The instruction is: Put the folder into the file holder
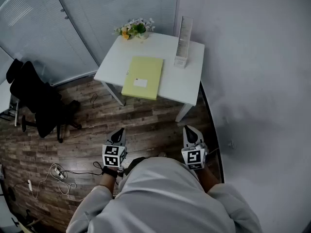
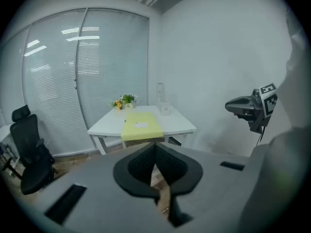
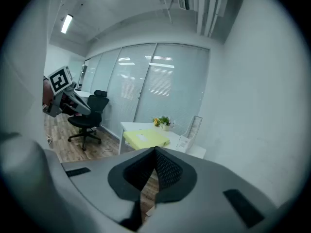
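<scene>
Plainly nothing is held yet: the left gripper [image 1: 118, 136] and the right gripper [image 1: 189, 134] both have their jaws pressed together on nothing, and both hang well short of the table [image 1: 182, 84], close to the person's body. The folder [image 1: 142, 77] lies flat on the table, straight ahead of the two grippers and well apart from them. Its long axis runs from the table's near edge toward its far edge, and its near short end juts a little over that near edge. It sits left of the table's middle, so the left gripper is probably the nearer one. The file holder [image 1: 183, 47] stands upright at the table's far right side, on the right gripper's side, beside the folder's far end but not touching it.
</scene>
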Motion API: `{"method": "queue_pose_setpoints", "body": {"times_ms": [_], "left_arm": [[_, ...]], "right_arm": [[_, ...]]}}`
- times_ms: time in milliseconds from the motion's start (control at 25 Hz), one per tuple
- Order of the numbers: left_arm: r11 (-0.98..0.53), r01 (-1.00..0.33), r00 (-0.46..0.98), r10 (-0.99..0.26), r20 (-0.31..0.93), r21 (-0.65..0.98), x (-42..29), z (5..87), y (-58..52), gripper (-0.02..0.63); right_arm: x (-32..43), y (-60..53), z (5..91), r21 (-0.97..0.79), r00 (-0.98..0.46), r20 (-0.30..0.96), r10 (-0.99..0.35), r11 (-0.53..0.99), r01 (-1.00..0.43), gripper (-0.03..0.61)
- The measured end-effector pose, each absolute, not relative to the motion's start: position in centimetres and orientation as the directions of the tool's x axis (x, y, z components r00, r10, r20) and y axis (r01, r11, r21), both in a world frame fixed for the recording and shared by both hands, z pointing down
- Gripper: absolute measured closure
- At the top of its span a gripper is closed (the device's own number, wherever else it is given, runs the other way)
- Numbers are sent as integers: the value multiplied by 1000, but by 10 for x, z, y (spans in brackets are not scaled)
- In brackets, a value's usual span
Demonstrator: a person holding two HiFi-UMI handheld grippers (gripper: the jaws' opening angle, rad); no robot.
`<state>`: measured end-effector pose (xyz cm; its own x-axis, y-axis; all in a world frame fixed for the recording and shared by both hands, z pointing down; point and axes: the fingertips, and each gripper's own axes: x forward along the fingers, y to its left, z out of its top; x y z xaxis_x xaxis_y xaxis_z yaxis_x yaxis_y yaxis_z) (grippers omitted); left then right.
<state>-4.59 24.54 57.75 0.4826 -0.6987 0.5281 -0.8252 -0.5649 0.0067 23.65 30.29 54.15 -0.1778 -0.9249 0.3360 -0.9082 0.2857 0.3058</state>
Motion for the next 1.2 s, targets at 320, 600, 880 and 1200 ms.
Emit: {"method": "queue_pose_setpoints", "body": {"times_ms": [320, 600, 880, 1200], "left_arm": [[-560, -829, 477, -700, 531, 7, -43, 582, 250, 606], [-537, -843, 460, -711, 532, 11, -52, 586, 255, 606], [-517, -856, 441, -718, 538, 10, -55, 586, 258, 606], [-501, -866, 423, -724, 545, 7, -53, 588, 265, 606]], "right_arm": [[236, 298, 542, 289, -211, 317, -925, 306, -907, 566], [226, 291, 541, 287, -242, 310, -919, 334, -898, 566], [223, 288, 537, 271, -281, 293, -914, 361, -892, 566], [216, 284, 530, 175, -392, 232, -890, 435, -883, 181]]}}
